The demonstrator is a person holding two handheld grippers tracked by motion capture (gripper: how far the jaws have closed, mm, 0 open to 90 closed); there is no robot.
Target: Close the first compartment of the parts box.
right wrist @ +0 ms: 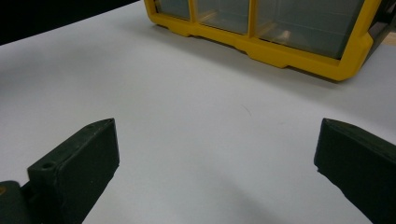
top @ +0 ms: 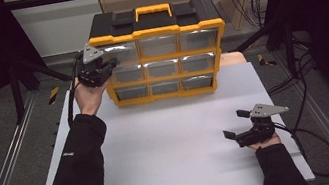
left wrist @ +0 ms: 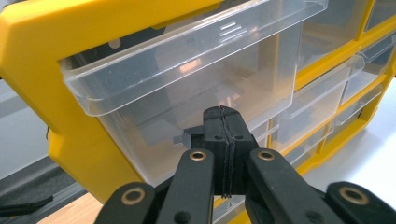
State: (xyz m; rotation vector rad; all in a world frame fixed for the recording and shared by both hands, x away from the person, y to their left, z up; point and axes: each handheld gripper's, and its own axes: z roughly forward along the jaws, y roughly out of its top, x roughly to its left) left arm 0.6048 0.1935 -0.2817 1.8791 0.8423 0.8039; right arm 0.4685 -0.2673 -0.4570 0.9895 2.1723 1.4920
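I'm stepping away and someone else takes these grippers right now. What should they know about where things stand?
Left gripper: jaws shut, at the front of the top-left clear drawer of the yellow organizer; whether it touches, I cannot tell.
Right gripper: open, holding nothing, low over the white table at its right.
Done: the left gripper has reached the drawer, which stands slightly out.
Left: probably working that drawer.

Organiser cabinets: one yellow cabinet (top: 161,52) is standing on the table.
Clear drawers: nine drawers (top: 162,67) are sitting in three rows of three.
Carry handles: one handle (top: 152,11) is lying on top.
Black latches: two latches (top: 122,26) are flanking it.
Grippers: two are showing, the left gripper (top: 109,63) and the right gripper (top: 236,123).
Tables: one white table (top: 171,142) is bearing everything.
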